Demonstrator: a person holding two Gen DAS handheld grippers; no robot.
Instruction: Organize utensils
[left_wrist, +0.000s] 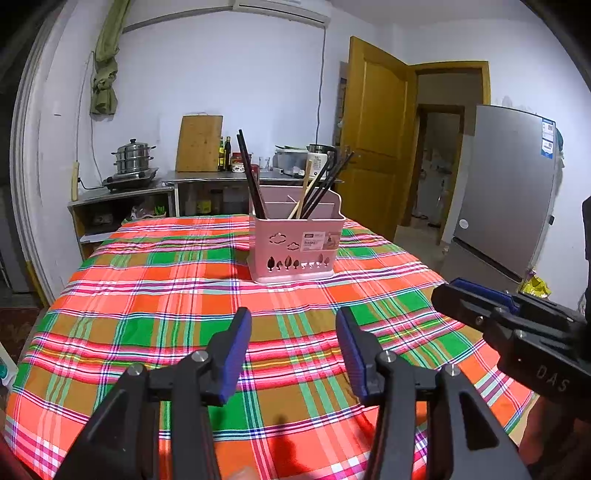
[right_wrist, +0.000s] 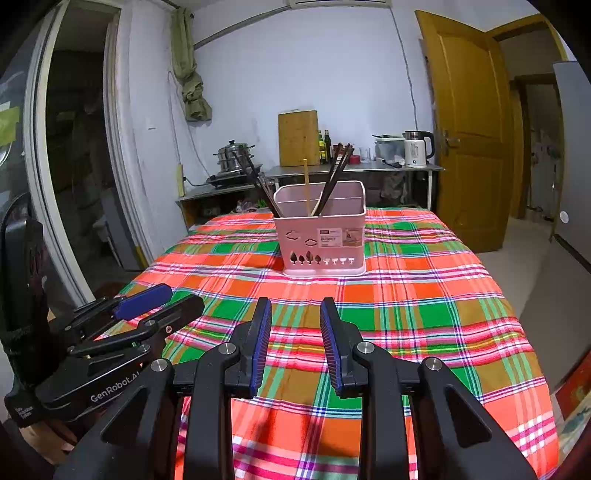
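left tongs (left_wrist: 293, 321): spread, nothing held between the blue pads | right tongs (right_wrist: 295, 314): spread more narrowly, nothing held | pink utensil basket (left_wrist: 295, 251): stood upright mid-bench on the plaid cloth (left_wrist: 166, 295), well beyond both tongs | dark chopsticks (left_wrist: 251, 177) and a wooden one: leaned in its compartments

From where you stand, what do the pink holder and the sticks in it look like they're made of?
The holder looks like matte moulded plastic: thin walls, cut-out tree shapes. The dark chopsticks could be lacquered wood or plastic; hard to tell. The pale stick looks like bare wood or bamboo.
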